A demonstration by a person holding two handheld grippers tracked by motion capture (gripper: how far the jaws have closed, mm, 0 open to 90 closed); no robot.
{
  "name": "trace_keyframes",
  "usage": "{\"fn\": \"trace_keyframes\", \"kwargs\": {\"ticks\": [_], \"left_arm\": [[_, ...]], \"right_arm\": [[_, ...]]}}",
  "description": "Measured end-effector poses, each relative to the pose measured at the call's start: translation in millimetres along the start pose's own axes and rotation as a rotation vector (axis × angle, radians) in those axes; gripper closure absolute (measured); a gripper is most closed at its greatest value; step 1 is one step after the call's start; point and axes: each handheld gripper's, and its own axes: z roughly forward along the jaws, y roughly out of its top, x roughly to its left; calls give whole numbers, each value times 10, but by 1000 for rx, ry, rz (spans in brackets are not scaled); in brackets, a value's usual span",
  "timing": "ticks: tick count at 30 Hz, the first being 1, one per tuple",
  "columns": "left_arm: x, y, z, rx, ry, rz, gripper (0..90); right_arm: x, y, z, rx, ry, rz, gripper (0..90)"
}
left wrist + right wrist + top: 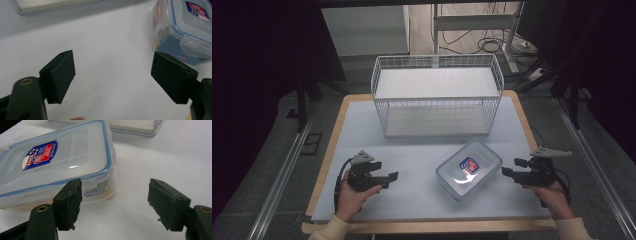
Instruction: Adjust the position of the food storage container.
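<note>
Nothing is lifted yet: the lidded plastic container [469, 169] sits on the white mat [412, 150], lid on, in front of the wire basket [437, 95], which looks empty. The left gripper [393, 180] hangs with jaws spread, well apart from it. The right gripper [512, 167] is just beside its corner, jaws apart too, gripping nothing. The whole job looks ahead of them.

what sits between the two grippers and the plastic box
Nothing visible. The left gripper and right gripper flank the plastic box with bare mat between; both are open and apart from it.
</note>
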Motion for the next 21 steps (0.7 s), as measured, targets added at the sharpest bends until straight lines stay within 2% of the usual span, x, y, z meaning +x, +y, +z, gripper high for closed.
{"fn": "trace_keyframes", "kwargs": {"ticks": [7, 11, 14, 21], "left_arm": [[-5, 19, -33, -17, 21, 2, 188], [2, 23, -52, -24, 35, 7, 186], [4, 1, -65, -16, 53, 31, 181], [30, -8, -100, -24, 43, 22, 179]], "right_arm": [[-20, -8, -24, -5, -3, 0, 257], [-42, -34, -41, 0, -20, -4, 249], [-59, -8, -44, 8, -41, -18, 246], [-27, -5, -74, 10, -51, -22, 243]]}}
